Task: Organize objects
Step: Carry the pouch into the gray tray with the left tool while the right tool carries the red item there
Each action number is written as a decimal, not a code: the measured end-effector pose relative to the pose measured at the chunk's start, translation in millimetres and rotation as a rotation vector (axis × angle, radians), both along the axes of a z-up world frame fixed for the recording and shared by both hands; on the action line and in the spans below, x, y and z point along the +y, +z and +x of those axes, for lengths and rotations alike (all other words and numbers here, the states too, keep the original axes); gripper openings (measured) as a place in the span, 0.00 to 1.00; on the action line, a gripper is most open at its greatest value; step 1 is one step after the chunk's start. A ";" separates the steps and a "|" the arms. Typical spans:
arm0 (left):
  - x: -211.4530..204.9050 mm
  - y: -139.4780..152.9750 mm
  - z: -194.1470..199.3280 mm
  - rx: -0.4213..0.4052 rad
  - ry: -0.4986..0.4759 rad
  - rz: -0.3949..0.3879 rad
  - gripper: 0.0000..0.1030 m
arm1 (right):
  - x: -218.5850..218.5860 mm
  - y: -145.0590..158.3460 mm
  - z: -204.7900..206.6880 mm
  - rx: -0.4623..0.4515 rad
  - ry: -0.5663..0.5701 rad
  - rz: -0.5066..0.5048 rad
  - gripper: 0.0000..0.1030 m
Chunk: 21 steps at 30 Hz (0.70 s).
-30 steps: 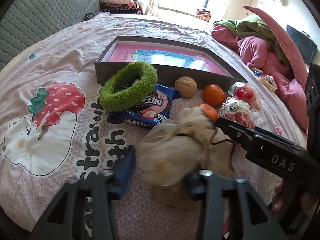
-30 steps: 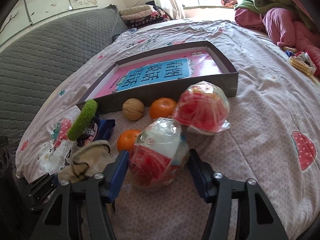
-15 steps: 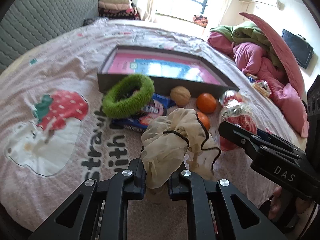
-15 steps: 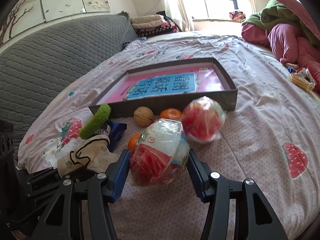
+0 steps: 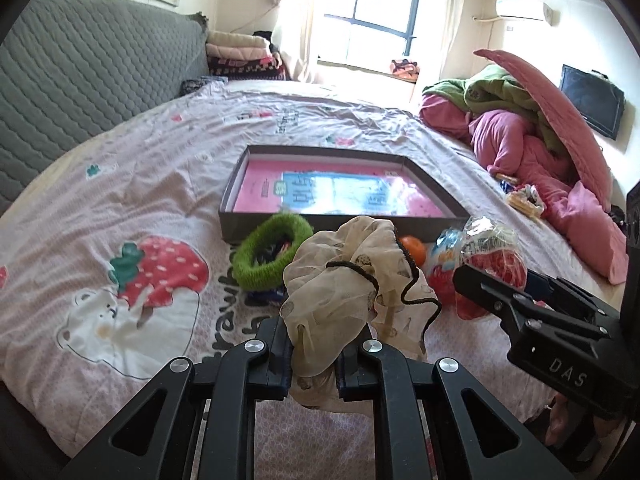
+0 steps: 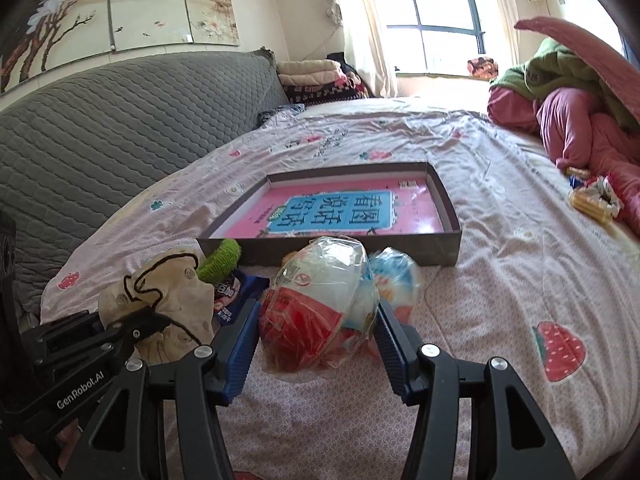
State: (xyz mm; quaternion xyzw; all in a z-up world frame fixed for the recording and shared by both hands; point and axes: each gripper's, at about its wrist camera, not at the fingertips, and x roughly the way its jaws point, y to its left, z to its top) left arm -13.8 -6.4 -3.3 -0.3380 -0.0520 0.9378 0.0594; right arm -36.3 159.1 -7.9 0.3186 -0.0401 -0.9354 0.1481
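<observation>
My left gripper [image 5: 312, 364] is shut on a beige gauze scrunchie [image 5: 348, 284] and holds it above the bed; it also shows in the right wrist view [image 6: 168, 300]. My right gripper [image 6: 316, 340] is shut on a plastic-wrapped red and white snack [image 6: 320, 308], lifted off the sheet. A second wrapped snack [image 6: 394, 276] lies just behind it. The grey box [image 5: 256, 226] with a pink and blue book inside sits ahead. A green scrunchie [image 5: 272, 256] lies on a blue cookie packet [image 6: 232, 292], with an orange [image 5: 414, 250] beside them.
The bed sheet [image 5: 120, 184] has strawberry and bear prints. A grey quilted headboard [image 6: 100, 128] runs along the left. Pink and green bedding [image 5: 532, 128] is piled at the right, with small snack packs [image 6: 596, 200] near it.
My left gripper closed on the beige scrunchie and lifted it. My right gripper lifted the wrapped snack off the sheet. Both views now sit higher above the bed.
</observation>
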 end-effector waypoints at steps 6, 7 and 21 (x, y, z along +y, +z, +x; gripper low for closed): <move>1.2 10.8 -6.4 0.019 0.016 -0.019 0.15 | 1.7 9.2 -0.4 0.044 0.003 0.030 0.54; 1.5 12.4 -8.0 0.025 0.019 -0.027 0.15 | 2.6 10.5 -1.1 0.051 0.004 0.035 0.54; -6.0 29.2 -63.6 0.072 0.001 -0.019 0.15 | 20.6 22.4 -28.5 0.102 -0.026 0.085 0.54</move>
